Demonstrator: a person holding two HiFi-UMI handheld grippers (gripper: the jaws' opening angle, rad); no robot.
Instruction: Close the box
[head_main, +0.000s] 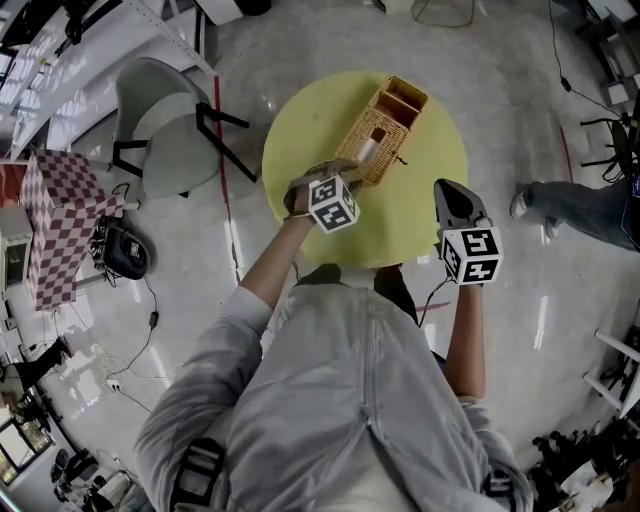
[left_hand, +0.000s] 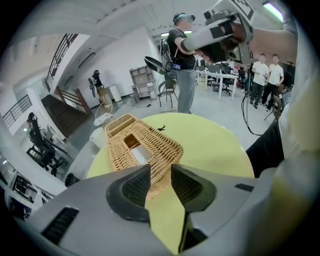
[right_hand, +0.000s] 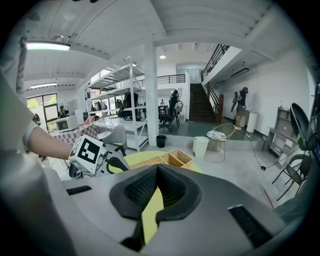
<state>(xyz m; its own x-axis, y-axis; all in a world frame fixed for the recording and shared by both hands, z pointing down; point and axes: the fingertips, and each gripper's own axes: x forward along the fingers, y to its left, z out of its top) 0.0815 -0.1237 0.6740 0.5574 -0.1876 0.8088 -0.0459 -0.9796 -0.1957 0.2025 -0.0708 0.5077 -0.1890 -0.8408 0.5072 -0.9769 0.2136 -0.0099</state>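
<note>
**Wicker box on the round tabletop, left gripper at its near end**

On the floor off the tabletop's left edge: a checked cloth and a grey chair, both well apart from the work.

Left gripper: points down at the middle of the yellow table, right at the near end of the box. Jaws apart, with a clear gap. In the left gripper view, the box's near corner in line with that gap, just past the fingertips; no pad seen pressing on the wicker.

Box: long, woven, laid slantwise from the middle of the tabletop out to its far edge. Lid down flat over the near part, with a rectangular opening in it; far end an uncovered compartment.

Right gripper: over the near right edge of the tabletop, well apart from the box. Fingertips pressed together, nothing between them; only a sliver of yellow visible lower down between the pads.

Off the right edge, on the floor: someone's leg and shoe.
</note>
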